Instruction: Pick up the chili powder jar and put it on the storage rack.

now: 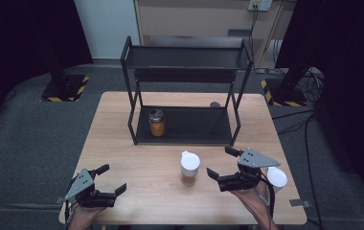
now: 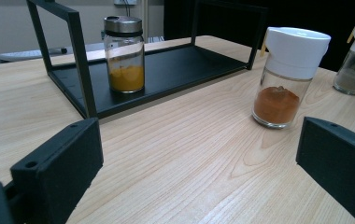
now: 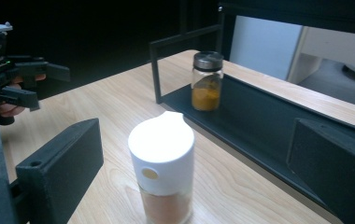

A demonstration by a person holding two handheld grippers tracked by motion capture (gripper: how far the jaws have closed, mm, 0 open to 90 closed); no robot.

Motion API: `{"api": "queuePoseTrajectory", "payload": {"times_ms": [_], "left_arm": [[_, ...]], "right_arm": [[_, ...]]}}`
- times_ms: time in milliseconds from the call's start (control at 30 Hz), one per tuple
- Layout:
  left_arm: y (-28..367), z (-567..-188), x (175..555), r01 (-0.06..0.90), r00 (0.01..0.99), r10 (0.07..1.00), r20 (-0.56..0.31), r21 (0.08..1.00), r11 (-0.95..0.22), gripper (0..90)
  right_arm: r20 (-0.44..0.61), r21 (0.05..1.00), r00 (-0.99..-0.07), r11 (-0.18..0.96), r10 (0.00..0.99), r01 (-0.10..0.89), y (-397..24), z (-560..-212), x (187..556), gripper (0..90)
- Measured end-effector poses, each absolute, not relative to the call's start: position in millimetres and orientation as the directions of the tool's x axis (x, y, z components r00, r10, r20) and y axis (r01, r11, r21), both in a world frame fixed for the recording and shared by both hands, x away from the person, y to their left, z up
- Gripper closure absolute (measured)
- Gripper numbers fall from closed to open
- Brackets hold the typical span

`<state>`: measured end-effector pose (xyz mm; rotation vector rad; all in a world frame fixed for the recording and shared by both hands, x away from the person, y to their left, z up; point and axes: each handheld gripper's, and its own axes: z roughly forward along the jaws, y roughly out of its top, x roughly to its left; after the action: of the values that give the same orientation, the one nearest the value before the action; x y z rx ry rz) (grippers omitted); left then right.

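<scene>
A white-capped jar of orange-brown powder (image 1: 189,167) stands upright on the wooden table (image 1: 137,158), in front of the black rack (image 1: 185,139). My right gripper (image 1: 221,162) is open just to its right. In the right gripper view the white-capped jar (image 3: 162,172) stands a little ahead of the gap of the right gripper (image 3: 196,161), untouched. My left gripper (image 1: 112,178) is open near the table's front left with nothing in it. From the left gripper (image 2: 199,163) the same jar (image 2: 287,77) stands off to the right.
A metal-lidded jar of yellow powder (image 1: 157,122) stands at the left end of the rack's lower shelf (image 2: 175,65). A second white-capped jar (image 1: 277,178) stands behind my right hand near the table's right edge. A small dark disc (image 1: 214,104) lies behind the rack.
</scene>
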<state>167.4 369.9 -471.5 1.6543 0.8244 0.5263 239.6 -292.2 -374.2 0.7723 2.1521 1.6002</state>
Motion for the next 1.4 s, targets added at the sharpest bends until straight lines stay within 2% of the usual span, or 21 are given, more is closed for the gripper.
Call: {"api": "queuePoseTrajectory", "payload": {"times_ms": [833, 1133, 1400], "left_arm": [[370, -471, 167, 0.241, 0.652, 0.753, -0.088, 0.966, -0.095, 0.0], [369, -470, 167, 0.244, 0.652, 0.753, -0.087, 0.965, -0.099, 0.0], [370, -471, 167, 0.244, 0.651, 0.754, -0.089, 0.965, -0.097, 0.0]], "right_arm": [[0.076, 0.926, -0.832, 0.27, 0.55, 0.263, -241, -401, 274, 5.7], [0.082, 0.91, -0.83, 0.298, 0.552, 0.289, -232, -413, 282, 8.6], [0.082, 0.907, -0.822, 0.299, 0.564, 0.296, -227, -422, 284, 15.1]]}}
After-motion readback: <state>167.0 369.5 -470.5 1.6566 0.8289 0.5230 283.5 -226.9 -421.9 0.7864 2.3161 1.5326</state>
